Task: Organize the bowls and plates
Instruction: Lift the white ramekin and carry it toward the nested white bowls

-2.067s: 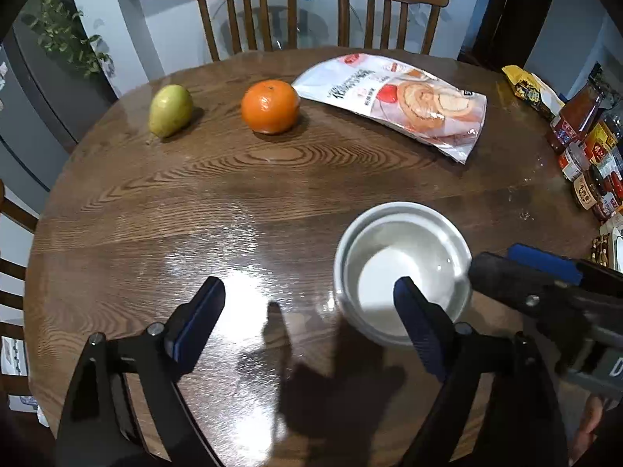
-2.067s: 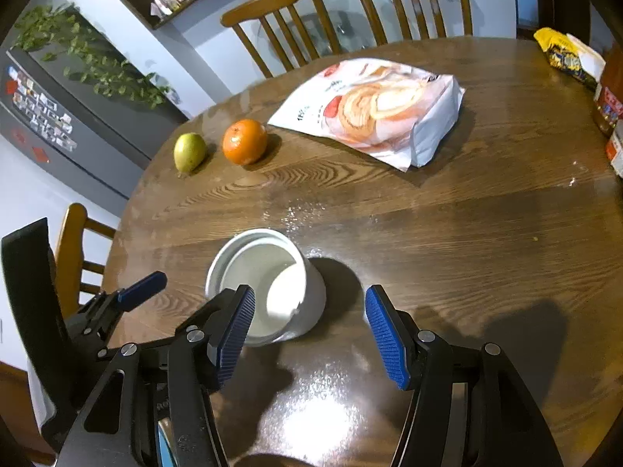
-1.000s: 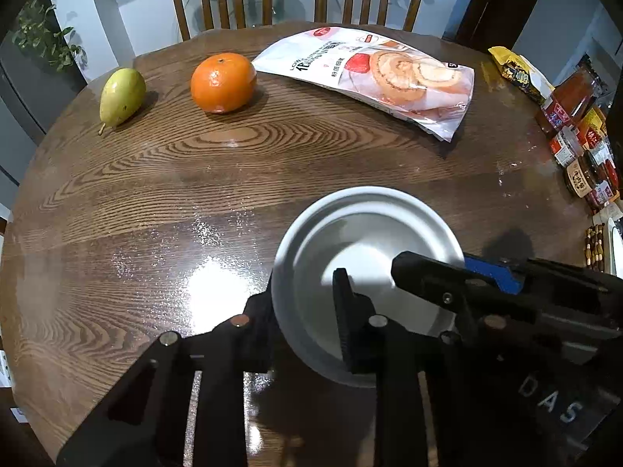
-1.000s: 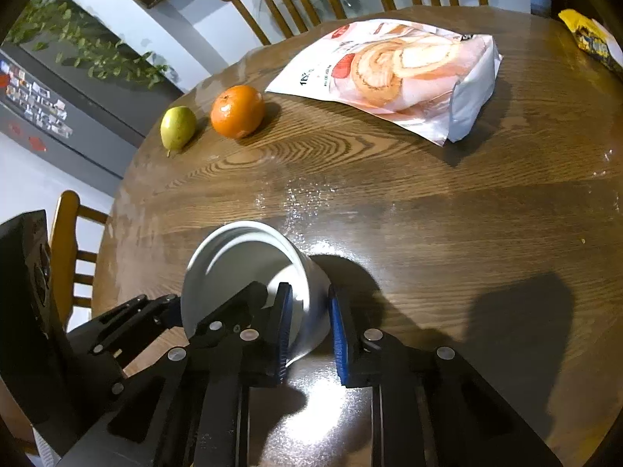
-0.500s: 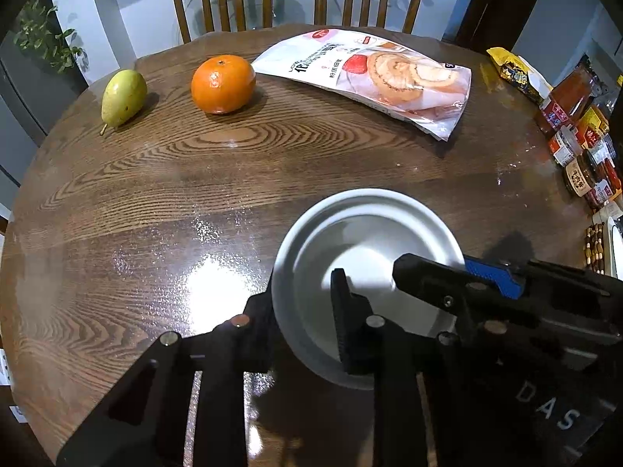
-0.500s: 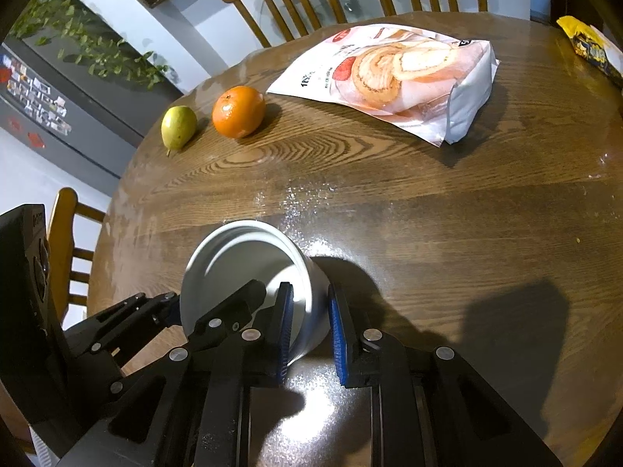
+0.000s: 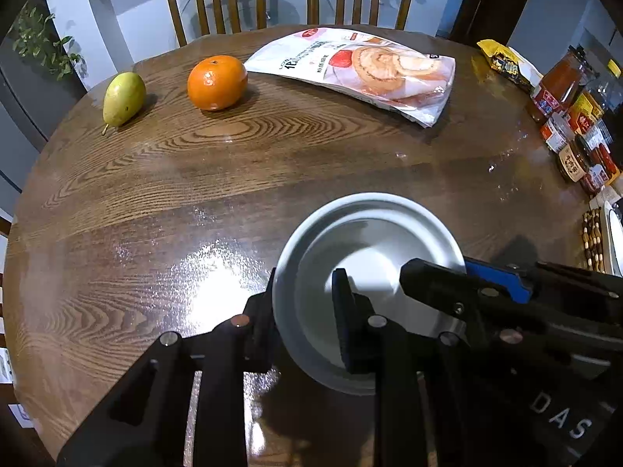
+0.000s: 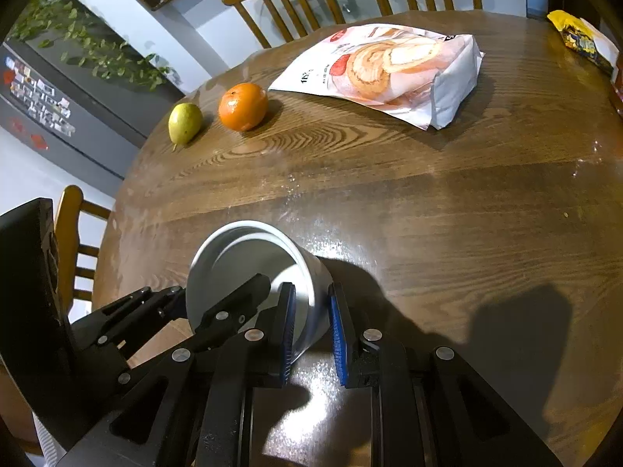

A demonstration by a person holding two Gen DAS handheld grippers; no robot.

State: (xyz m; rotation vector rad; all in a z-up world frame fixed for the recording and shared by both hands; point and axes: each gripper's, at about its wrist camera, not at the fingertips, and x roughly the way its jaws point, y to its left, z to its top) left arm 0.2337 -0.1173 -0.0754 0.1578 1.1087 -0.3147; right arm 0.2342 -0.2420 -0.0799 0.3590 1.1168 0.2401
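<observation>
A white bowl rests near the front of the round wooden table. My left gripper is shut on the bowl's left rim, one finger outside the wall and one inside. In the right wrist view, my right gripper is shut on the right side of the bowl, its blue pads on either side of the wall. Each gripper shows in the other's view: the right gripper at the bowl's right edge, the left gripper at its left edge.
A green pear and an orange lie at the far left. A cake-roll snack bag lies at the back. Jars and sauce bottles and a yellow packet line the right edge. Wooden chairs stand behind.
Two seconds ago both grippers stood open near the bowl; they have since moved in and shut on opposite sides of its rim. Over the last second nothing has visibly shifted.
</observation>
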